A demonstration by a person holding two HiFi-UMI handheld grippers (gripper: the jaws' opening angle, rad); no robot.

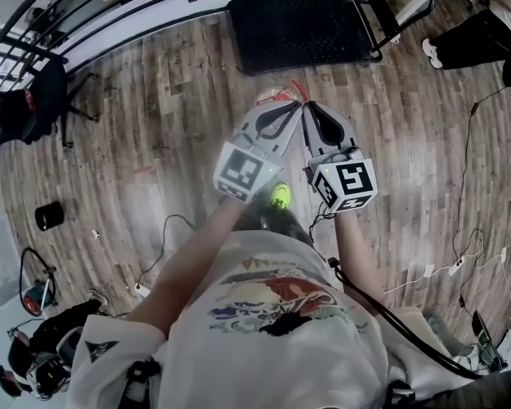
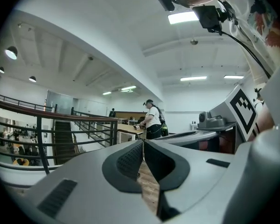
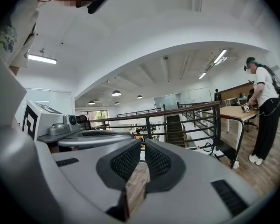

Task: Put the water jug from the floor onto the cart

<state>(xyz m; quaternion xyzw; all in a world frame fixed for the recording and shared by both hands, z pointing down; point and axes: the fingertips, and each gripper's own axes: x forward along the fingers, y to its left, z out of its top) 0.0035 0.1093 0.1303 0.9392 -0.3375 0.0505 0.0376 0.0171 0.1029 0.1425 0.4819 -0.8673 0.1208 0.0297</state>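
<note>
Two grey plastic grippers are held side by side at the centre of the head view, tips pointing toward the top of the frame, over the brown wood-plank floor (image 1: 153, 143). The left gripper (image 1: 295, 109) has its jaws pressed together with nothing between them. The right gripper (image 1: 310, 109) is likewise closed and empty. The black flat platform cart (image 1: 302, 28) stands at the upper centre, well apart from both. Where the water jug is, I cannot tell.
</note>
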